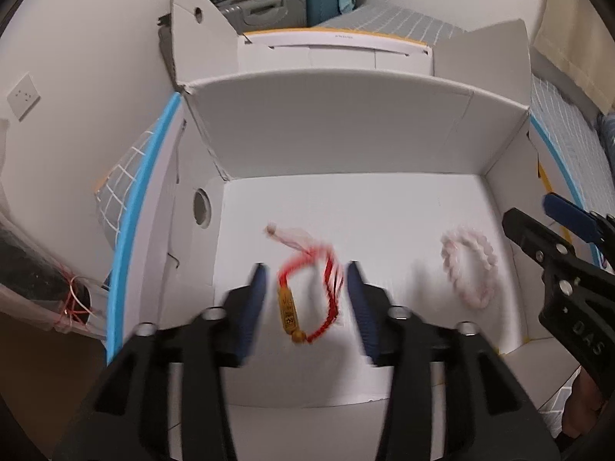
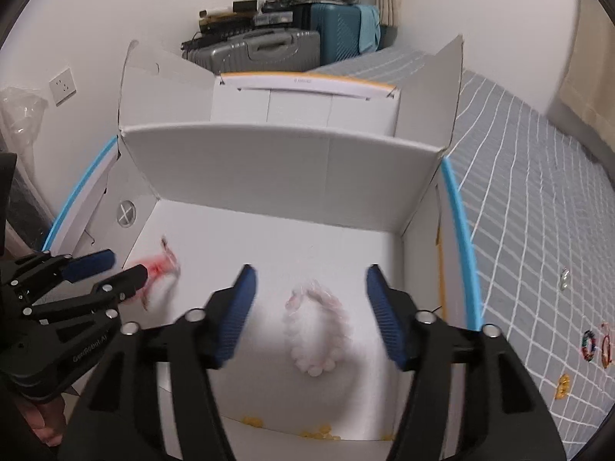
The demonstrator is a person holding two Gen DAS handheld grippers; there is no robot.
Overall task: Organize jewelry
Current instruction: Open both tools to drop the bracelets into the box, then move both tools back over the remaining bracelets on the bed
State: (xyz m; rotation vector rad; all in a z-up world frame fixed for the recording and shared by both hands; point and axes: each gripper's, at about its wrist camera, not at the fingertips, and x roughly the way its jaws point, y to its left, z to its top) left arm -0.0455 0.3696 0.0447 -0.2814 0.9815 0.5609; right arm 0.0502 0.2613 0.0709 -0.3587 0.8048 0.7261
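Note:
A white cardboard box [image 1: 346,84] stands open in front of both grippers. On its floor lies a red cord bracelet [image 1: 307,292] with a tan bead charm, blurred, between the spread fingers of my left gripper [image 1: 306,269], which is open and not pressing on it. A pale pink bead bracelet [image 2: 319,330] lies to its right, below my right gripper [image 2: 311,269], whose blue pads stand wide apart and clear of it. Each gripper shows in the other's view: the right gripper [image 1: 530,209] at the box's right wall, the left gripper [image 2: 128,264] over the red bracelet [image 2: 157,269].
The box [image 2: 284,134] sits on a bed with a grey checked sheet [image 2: 538,192]. More small jewellery pieces [image 2: 588,345] lie on the sheet at right. Yellow beads [image 2: 319,432] show by the box's near wall. Suitcases [image 2: 269,50] stand at the back.

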